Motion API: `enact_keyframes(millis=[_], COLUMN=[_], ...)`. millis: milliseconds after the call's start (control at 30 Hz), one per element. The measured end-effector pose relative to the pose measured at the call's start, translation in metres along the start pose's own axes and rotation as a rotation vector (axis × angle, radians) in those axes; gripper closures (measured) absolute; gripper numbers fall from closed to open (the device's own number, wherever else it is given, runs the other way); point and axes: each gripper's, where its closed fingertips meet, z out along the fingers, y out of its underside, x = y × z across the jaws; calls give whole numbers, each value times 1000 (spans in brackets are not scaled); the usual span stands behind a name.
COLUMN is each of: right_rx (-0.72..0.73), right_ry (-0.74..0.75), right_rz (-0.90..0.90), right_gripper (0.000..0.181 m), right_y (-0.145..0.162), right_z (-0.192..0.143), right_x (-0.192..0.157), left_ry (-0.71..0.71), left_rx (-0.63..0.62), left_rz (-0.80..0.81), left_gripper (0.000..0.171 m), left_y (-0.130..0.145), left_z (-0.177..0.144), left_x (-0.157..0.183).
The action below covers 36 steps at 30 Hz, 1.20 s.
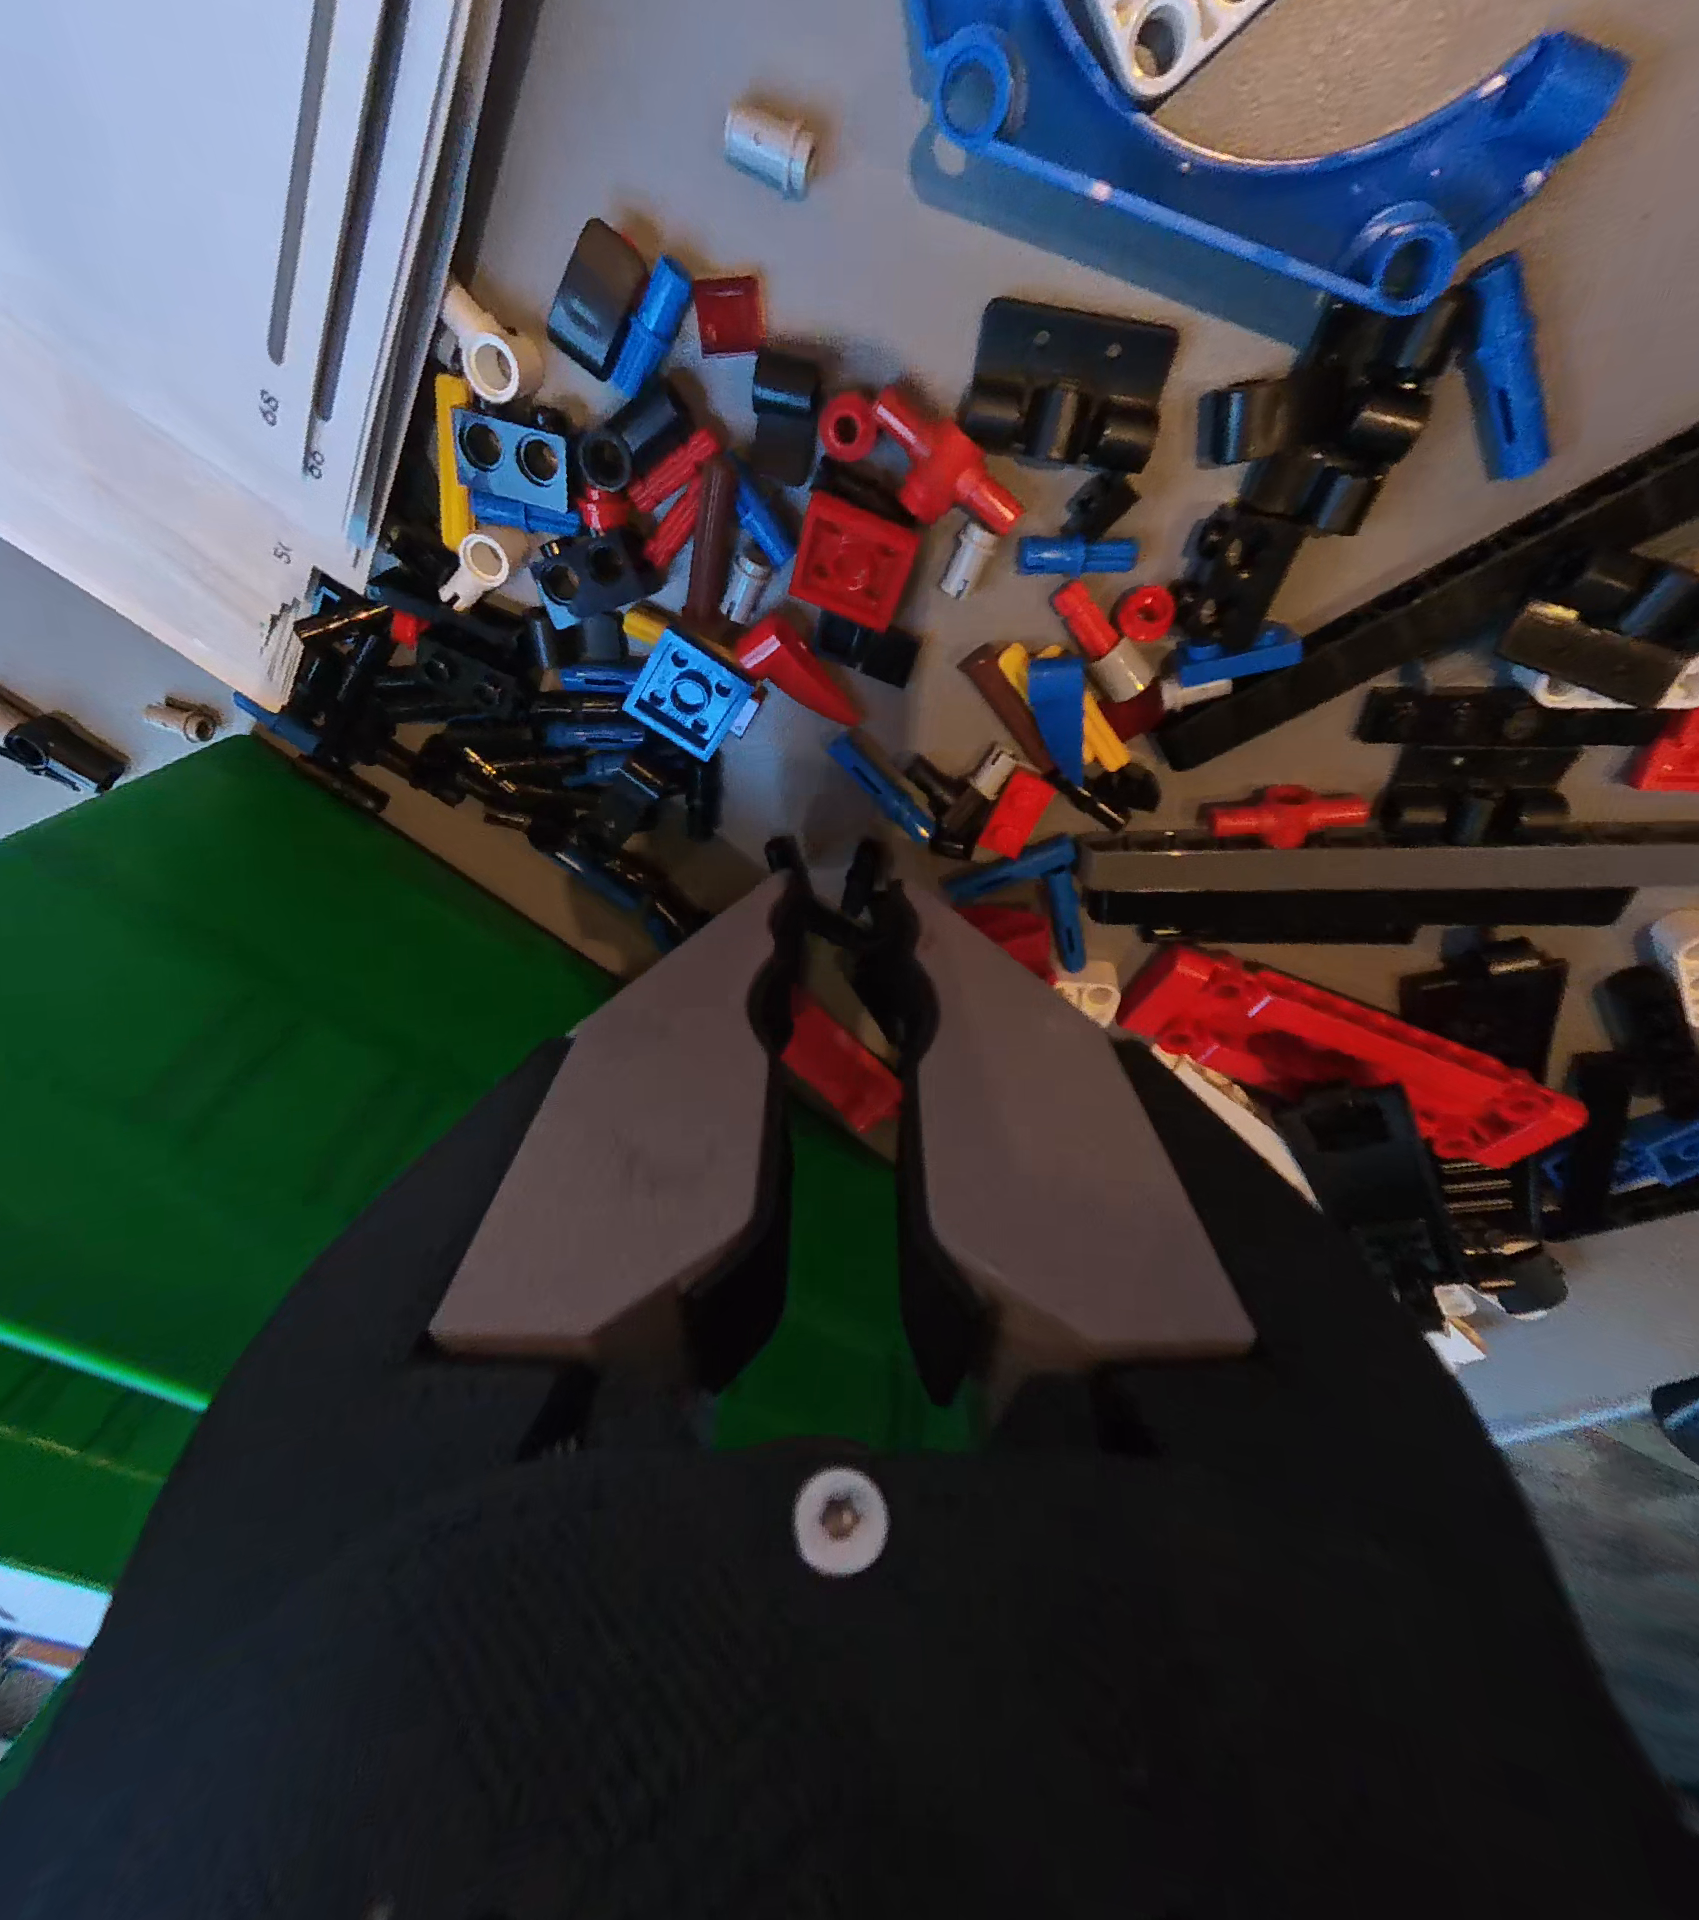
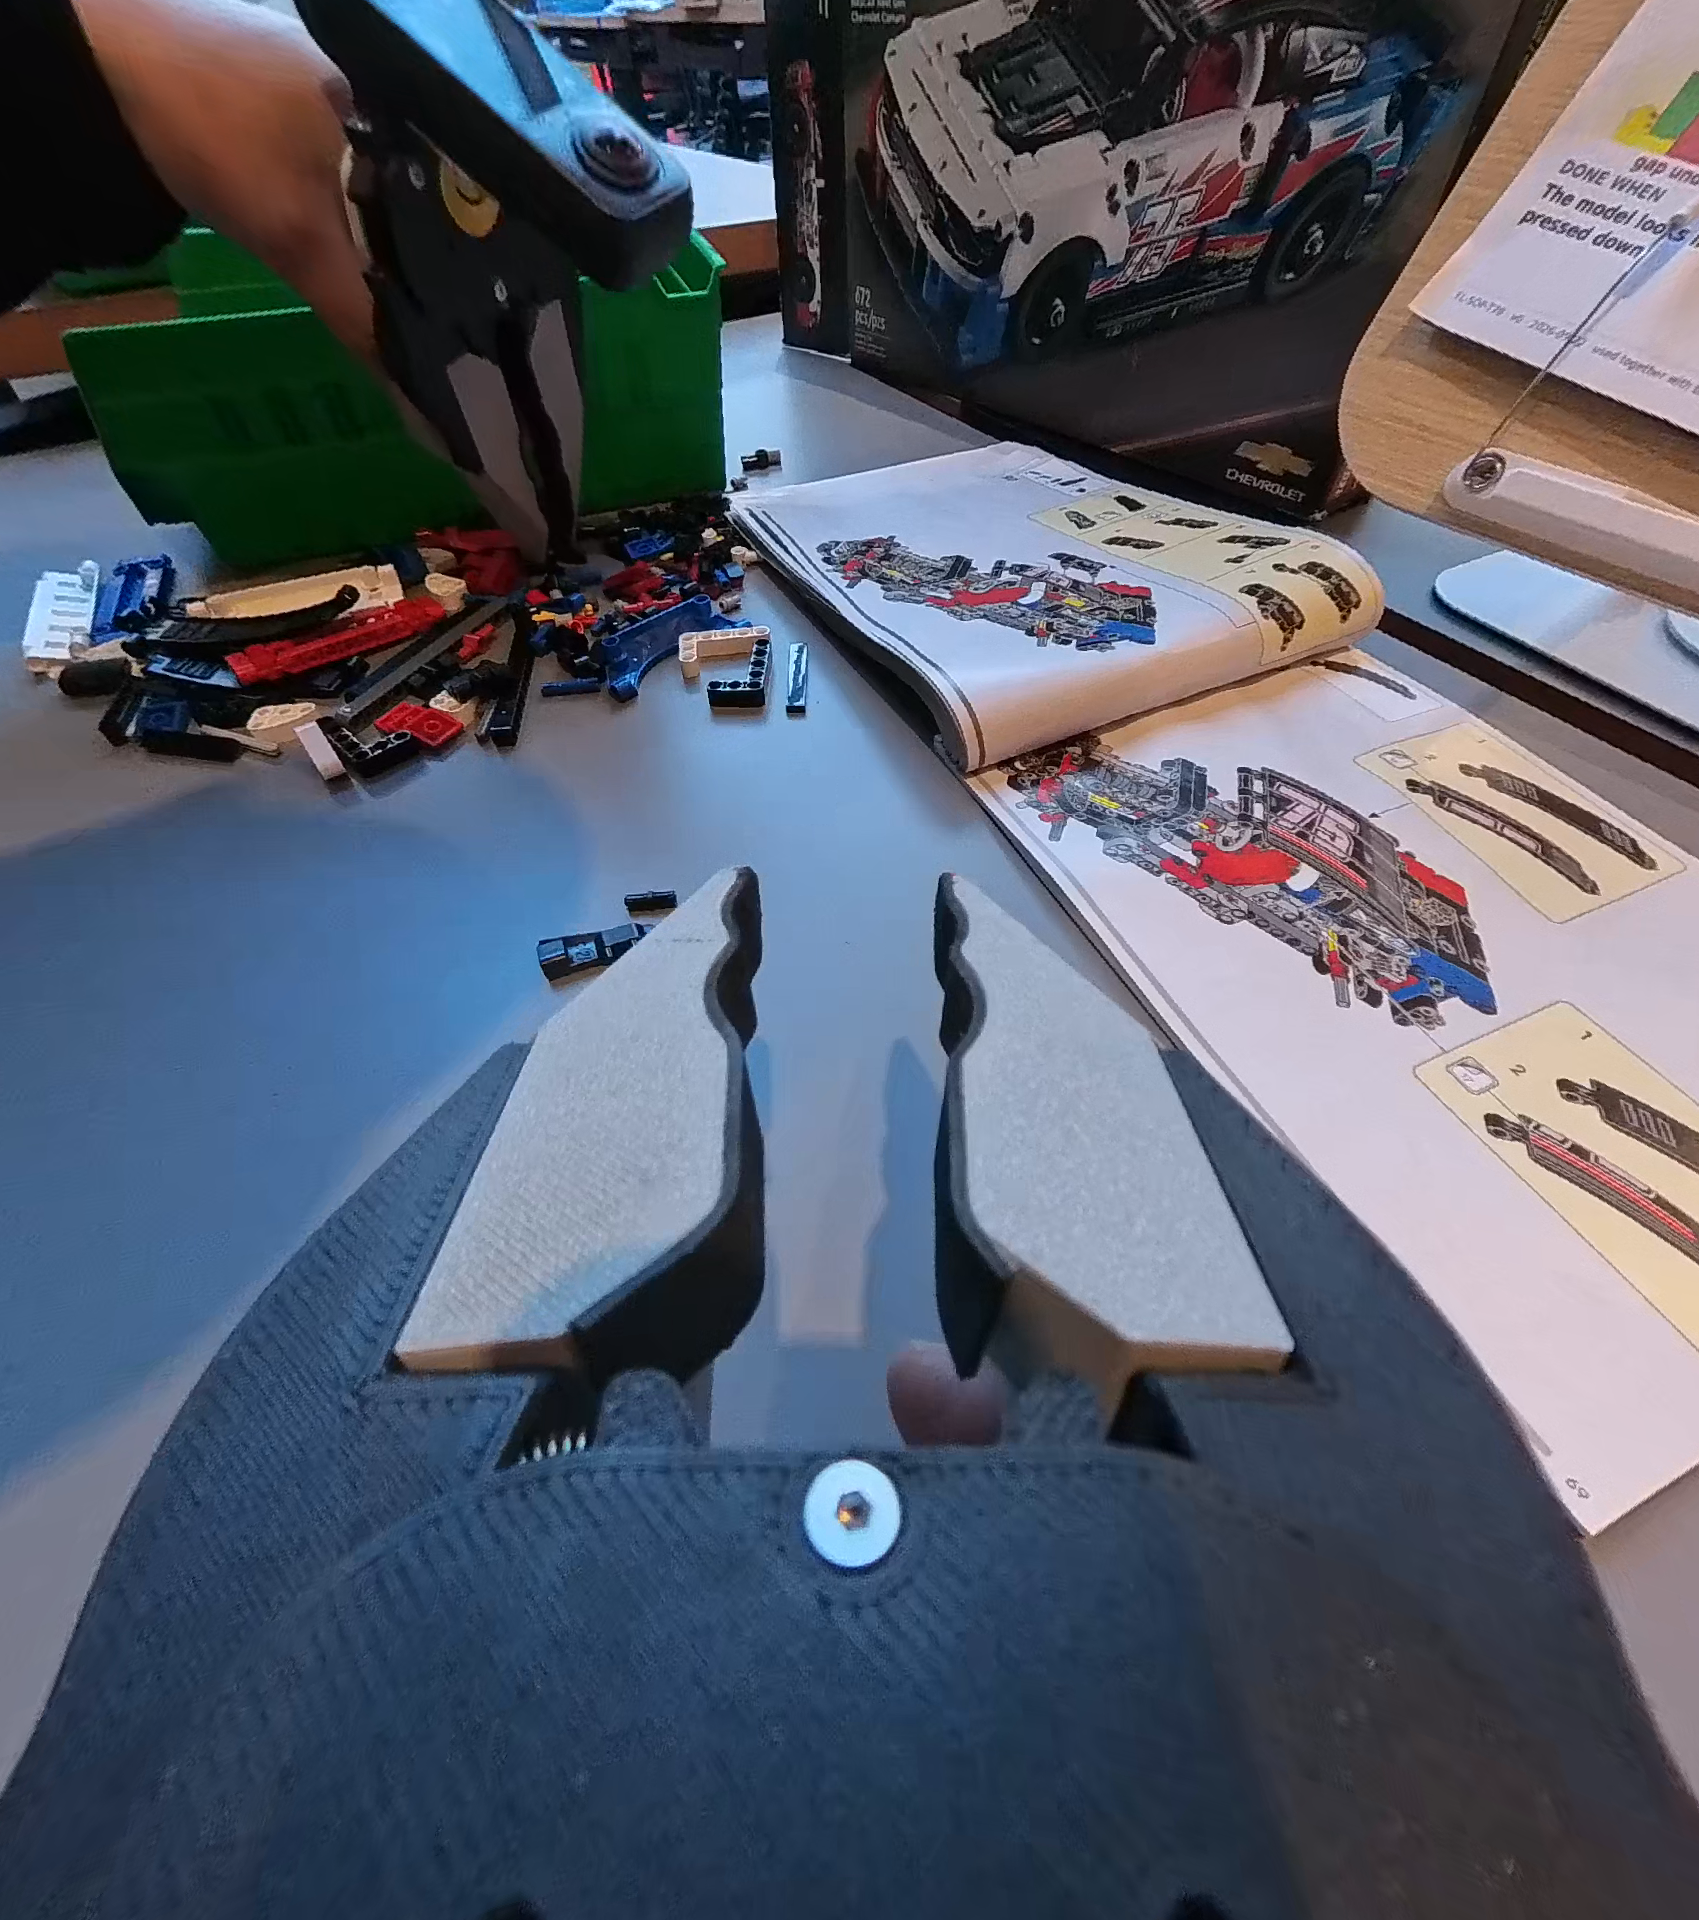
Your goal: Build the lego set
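Left wrist view, left gripper: the left gripper [image 1: 840, 894] is down at the near edge of the pile, jaws narrowed round small black pins [image 1: 860, 914]; whether they are truly pinched or just caught between the tips, I cannot tell.
Left wrist view, parts: the loose lego pieces [image 1: 824, 582] fan out from 10 to 3 o'clock of the gripper tips, with a big blue curved panel [image 1: 1271, 197] far out at 1 o'clock, long black beams [image 1: 1396, 873] at 3 o'clock and a red sloped piece [image 1: 840, 1070] just behind the tips.
Left wrist view, surroundings: the green bin [image 1: 201, 1039] sits at 8 o'clock, and the booklet's page edges [image 1: 201, 312] at 11 o'clock.
Right wrist view, right gripper: the right gripper [image 2: 847, 914] hovers above the bare grey table [image 2: 201, 1039], jaws moderately apart, nothing between them.
Right wrist view, other tool: the left gripper [image 2: 533, 520], held in a hand [image 2: 232, 156], dips into the pile at 11 o'clock.
Right wrist view, strays: two small black parts [image 2: 590, 945] lie just at 10 o'clock of the tips.
Right wrist view, guides: the open instruction booklet [image 2: 1240, 831] runs from 1 to 4 o'clock, with the set's box [image 2: 1136, 239] standing behind it.
Progress: looks early, folks; no assembled model shows anywhere, only loose pieces.
Left to do: seemingly nearly the whole build, starting with picking the right pins.
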Motion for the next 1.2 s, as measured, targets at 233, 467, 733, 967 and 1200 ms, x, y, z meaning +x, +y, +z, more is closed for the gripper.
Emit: enact_keyframes(millis=[233,467,733,967,1200], right_rx=[0,0,-3,-8,0], right_ry=[-1,-1,7,35,42], right_rz=[0,4,-12,-33,-54], right_gripper=[151,151,152,152,152], right_y=[0,1,1,3,0], right_z=[0,0,0,1,0], right_x=[0,1,0,3,1], left_ry=[19,-18,78,226,309], left_rx=[-16,77,265,438,449], left_rz=[24,-2,-1,152,167], left_gripper=[169,170,169,170,170], left_y=[-2,-9,-48,-133,-165], left_z=[5,-13,-44,-59,-48], left_x=[3,-2,31,114,151])
